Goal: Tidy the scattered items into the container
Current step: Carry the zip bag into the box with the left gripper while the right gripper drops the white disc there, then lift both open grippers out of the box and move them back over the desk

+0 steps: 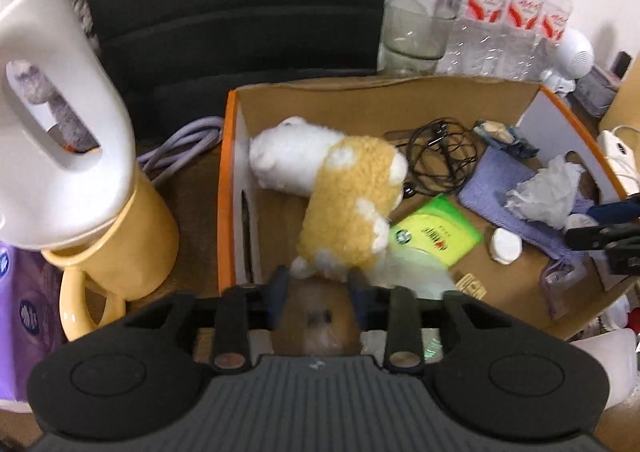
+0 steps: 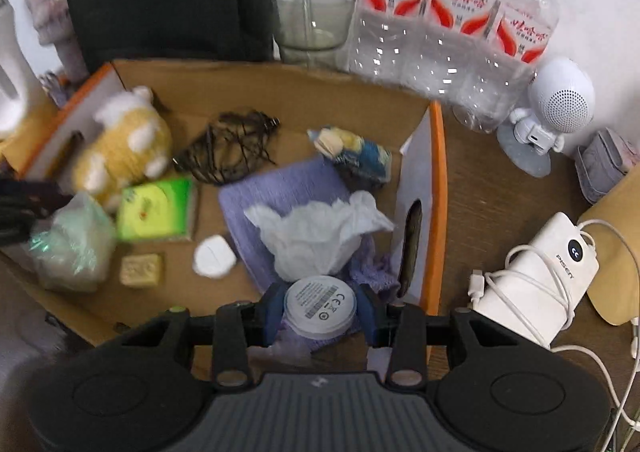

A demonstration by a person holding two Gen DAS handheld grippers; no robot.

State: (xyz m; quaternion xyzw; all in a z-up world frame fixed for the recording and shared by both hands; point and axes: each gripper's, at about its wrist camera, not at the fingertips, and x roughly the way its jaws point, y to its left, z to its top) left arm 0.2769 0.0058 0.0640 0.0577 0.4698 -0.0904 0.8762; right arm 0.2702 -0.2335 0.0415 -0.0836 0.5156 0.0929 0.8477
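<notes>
The cardboard box (image 1: 400,91) with orange edges holds a yellow-and-white plush toy (image 1: 344,187), a black cable (image 1: 440,155), a green tissue pack (image 1: 436,232), a purple cloth (image 1: 504,187) and crumpled tissue (image 1: 544,191). My left gripper (image 1: 320,284) is open right behind the plush's lower end, above the box's near side. My right gripper (image 2: 320,308) is shut on a round white disc (image 2: 320,306) over the box (image 2: 280,79), just above the purple cloth (image 2: 280,191) and tissue (image 2: 316,236). The plush (image 2: 124,147) shows at the box's left.
A white jug (image 1: 52,123) in a yellow mug (image 1: 116,244) stands left of the box. A glass (image 2: 312,27), water bottles (image 2: 452,23), a white speaker figure (image 2: 556,111) and a power bank with cable (image 2: 536,280) stand behind and right of the box.
</notes>
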